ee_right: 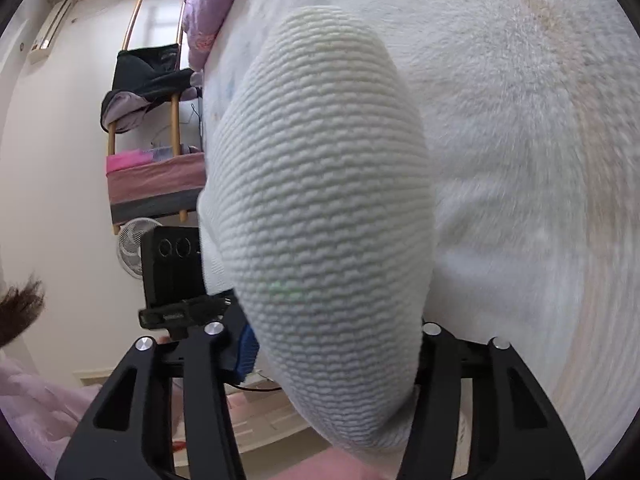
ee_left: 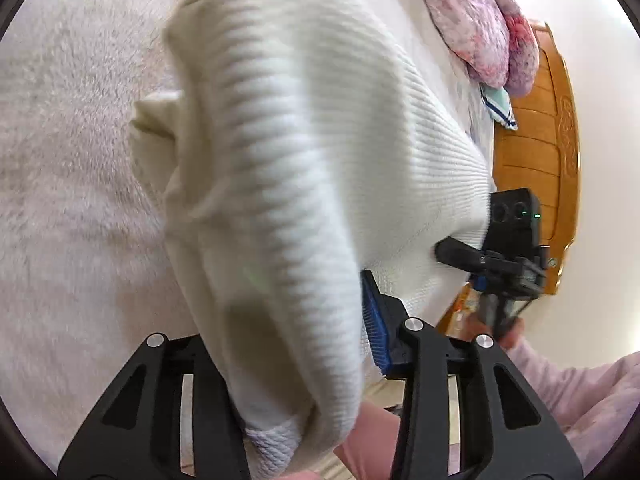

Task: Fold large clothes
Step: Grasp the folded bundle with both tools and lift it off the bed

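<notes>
1. A fluffy off-white blanket [ee_left: 72, 168] covers the bed surface and fills much of both views.
2. A wooden headboard [ee_left: 536, 152] in orange-brown, with carved ornament, stands against a plain white wall [ee_left: 600, 80].
3. A pink floral quilt [ee_left: 480, 28] lies bunched near the headboard.
4. In the right wrist view, a wooden rack [ee_right: 152, 128] holds dark clothes above and striped pink fabric below.
5. A white fan [ee_right: 130, 252] stands below the rack.
6. Daylight enters through a window [ee_right: 164, 12] behind the rack.
</notes>
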### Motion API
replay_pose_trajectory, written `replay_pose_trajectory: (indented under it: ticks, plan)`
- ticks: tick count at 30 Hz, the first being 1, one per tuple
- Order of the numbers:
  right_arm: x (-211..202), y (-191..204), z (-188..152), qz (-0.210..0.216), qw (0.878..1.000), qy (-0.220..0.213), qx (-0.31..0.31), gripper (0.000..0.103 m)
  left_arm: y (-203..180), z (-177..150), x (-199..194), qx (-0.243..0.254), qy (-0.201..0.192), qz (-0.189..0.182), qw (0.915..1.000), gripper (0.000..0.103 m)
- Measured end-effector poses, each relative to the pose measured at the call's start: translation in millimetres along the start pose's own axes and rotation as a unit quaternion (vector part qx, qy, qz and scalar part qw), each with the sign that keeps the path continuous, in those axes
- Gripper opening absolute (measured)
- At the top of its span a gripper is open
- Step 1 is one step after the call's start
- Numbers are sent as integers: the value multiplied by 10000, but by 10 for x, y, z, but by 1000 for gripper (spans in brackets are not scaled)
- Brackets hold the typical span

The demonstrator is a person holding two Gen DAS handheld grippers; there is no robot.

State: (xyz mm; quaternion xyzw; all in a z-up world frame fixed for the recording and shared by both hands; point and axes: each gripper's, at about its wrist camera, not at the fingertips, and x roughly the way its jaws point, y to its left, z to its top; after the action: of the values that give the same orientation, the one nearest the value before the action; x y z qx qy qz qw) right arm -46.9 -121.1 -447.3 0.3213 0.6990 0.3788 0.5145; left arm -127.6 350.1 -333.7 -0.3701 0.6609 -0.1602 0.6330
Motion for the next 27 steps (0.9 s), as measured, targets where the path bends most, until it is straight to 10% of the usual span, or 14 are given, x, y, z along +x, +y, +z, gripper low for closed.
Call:
replay_pose_trajectory:
  ticks: [17, 27]
  plan:
    - [-1764, 1031, -1223, 192, 9995, -198, -179, 47, -2074, -1306, -654, 22, -831, 103, 9965, 39]
    - [-2943, 933, -2011, -236, 9846, -1723, 157, 47, -3271, -1084, -69, 1272, -136, -258, 9914, 40]
